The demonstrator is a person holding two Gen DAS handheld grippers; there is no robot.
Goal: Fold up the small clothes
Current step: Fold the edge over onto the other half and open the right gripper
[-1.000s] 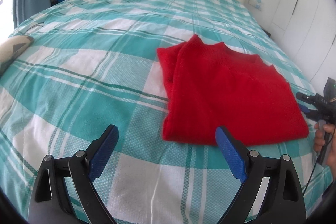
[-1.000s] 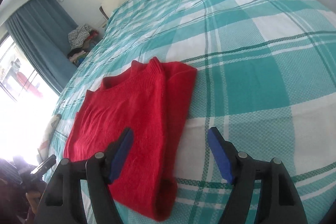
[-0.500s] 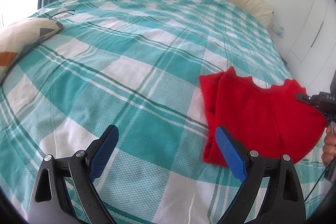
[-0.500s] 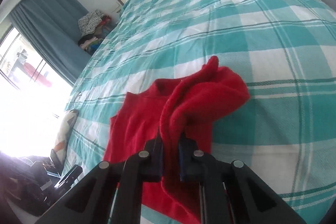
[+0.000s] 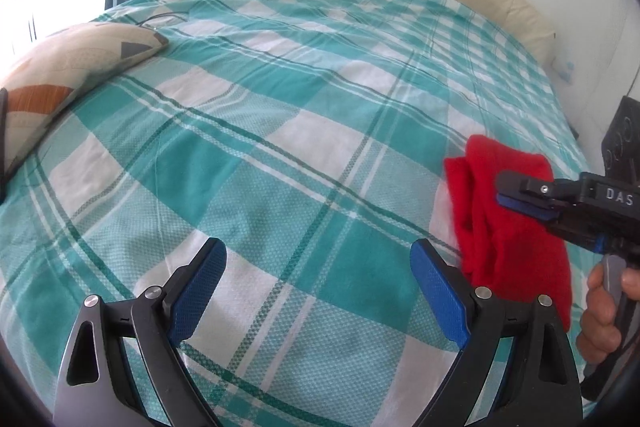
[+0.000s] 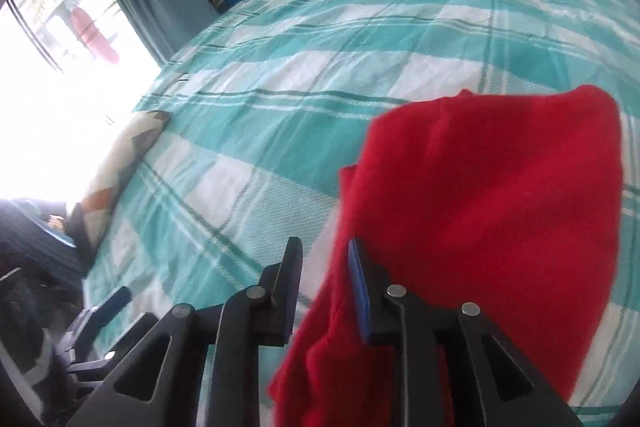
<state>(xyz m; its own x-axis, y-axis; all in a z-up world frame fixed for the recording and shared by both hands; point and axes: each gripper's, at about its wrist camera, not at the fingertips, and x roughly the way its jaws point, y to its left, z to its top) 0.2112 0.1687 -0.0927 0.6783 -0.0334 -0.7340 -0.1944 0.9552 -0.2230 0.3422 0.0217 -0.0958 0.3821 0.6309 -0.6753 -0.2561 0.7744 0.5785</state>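
Knitwear like the red sweater (image 6: pixel 480 195), bunched on the checked bedspread (image 5: pixel 280 131), is judged soft, light and floppy, best taken by a folded edge, as the right gripper (image 6: pixel 324 291) is opening around it while the left gripper (image 5: pixel 316 287) is held wide and empty.

I've dragged the red sweater (image 6: pixel 492 211) rightward off its flat fold with the right gripper (image 6: pixel 324 287) (jaws now opening, cloth between).

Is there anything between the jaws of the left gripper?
No. In the left wrist view the left gripper stands wide open over the bare checked bedspread, with the red sweater off to its right.
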